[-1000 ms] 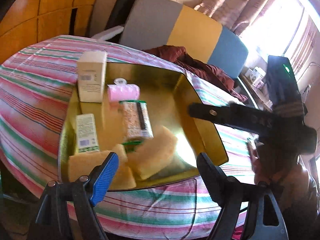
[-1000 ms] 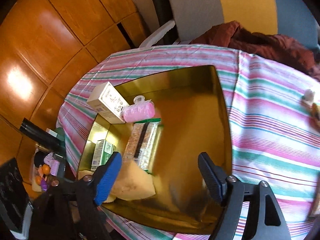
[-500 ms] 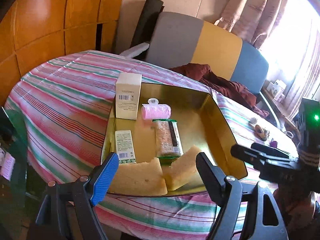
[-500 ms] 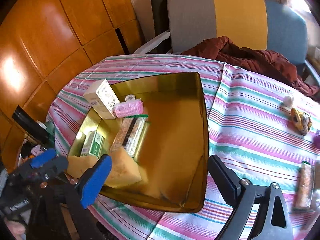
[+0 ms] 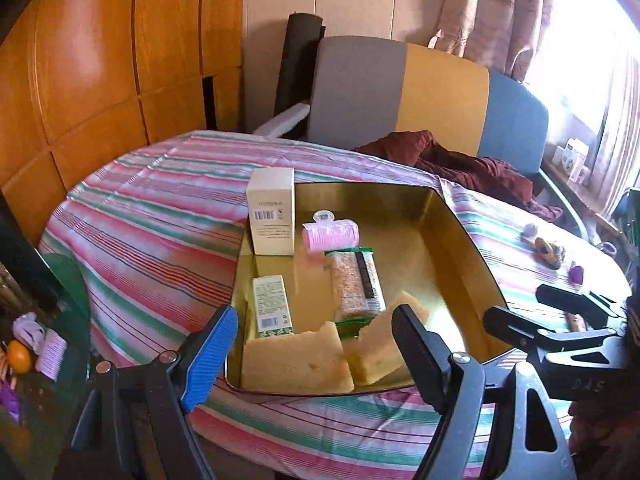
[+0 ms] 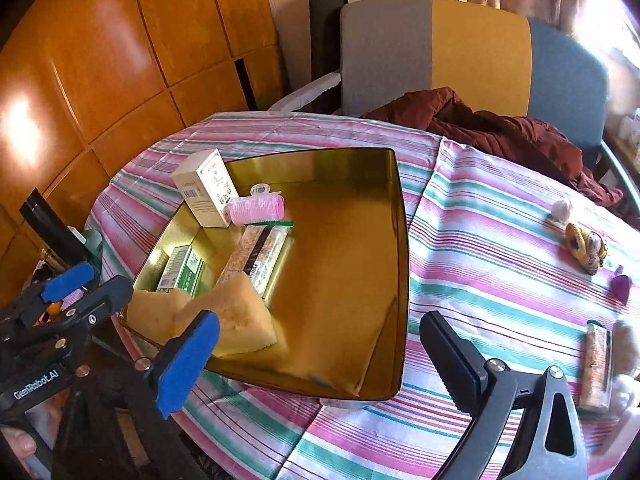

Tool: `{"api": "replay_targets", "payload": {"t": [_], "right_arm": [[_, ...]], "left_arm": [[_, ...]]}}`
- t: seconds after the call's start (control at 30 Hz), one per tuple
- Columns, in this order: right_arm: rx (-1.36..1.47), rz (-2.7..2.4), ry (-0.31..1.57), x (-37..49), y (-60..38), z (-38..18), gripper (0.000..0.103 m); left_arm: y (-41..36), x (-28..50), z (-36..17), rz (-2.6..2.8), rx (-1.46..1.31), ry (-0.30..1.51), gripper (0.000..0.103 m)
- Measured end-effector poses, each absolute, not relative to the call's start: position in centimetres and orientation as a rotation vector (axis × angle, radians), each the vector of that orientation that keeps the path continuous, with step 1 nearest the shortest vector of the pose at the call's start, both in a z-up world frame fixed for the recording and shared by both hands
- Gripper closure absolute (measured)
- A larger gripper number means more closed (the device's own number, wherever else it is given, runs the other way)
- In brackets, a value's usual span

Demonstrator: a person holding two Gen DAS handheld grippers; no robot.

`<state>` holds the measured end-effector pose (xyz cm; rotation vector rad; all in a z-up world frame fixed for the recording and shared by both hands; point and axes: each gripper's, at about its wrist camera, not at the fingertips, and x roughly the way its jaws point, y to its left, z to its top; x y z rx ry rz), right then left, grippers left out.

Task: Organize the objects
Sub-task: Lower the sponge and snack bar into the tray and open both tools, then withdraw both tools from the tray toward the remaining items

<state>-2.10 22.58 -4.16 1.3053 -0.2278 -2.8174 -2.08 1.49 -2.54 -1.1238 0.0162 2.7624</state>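
Observation:
A gold tray (image 5: 460, 236) (image 6: 400, 216) sits on the striped tablecloth. In it lie a cream box (image 5: 272, 210) (image 6: 206, 188), a pink hair roller (image 5: 330, 234) (image 6: 258, 208), a snack bar (image 5: 356, 284) (image 6: 260, 256), a green packet (image 5: 272, 306) (image 6: 180, 272) and two yellow sponges (image 5: 296, 364) (image 6: 236, 320). My left gripper (image 5: 316, 344) is open and empty, held back from the tray's near edge. My right gripper (image 6: 324, 348) is open and empty above the tray's near right corner. Each gripper shows in the other's view.
On the cloth right of the tray lie a second snack bar (image 6: 598, 364), a purple piece (image 6: 620, 288), a yellow-brown scrunchie (image 6: 586, 246) and a small white object (image 6: 562, 208). A dark red garment (image 6: 500, 128) lies before a grey, yellow and blue sofa (image 6: 472, 52).
Both grippers have pulled back and up from the tray, so more of the table shows. The second sponge now lies in the tray beside the first.

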Motion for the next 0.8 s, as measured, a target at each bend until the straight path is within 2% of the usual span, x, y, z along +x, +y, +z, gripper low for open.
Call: {"api": "replay_targets", "payload": {"t": [0.23,0.8], "right_arm": [[1.287,-2.841,-0.241,-1.4,23.2,-4.1,0.001],[1.252,-2.951,-0.332,0.9,26.8,-3.9,0.000]], "left_arm": [[2.0,-1.8,-2.3,2.761,-1.096,0.055,0.023],[5.2,-0.7,-0.9,2.781,-1.029,0.276,0.023]]}}
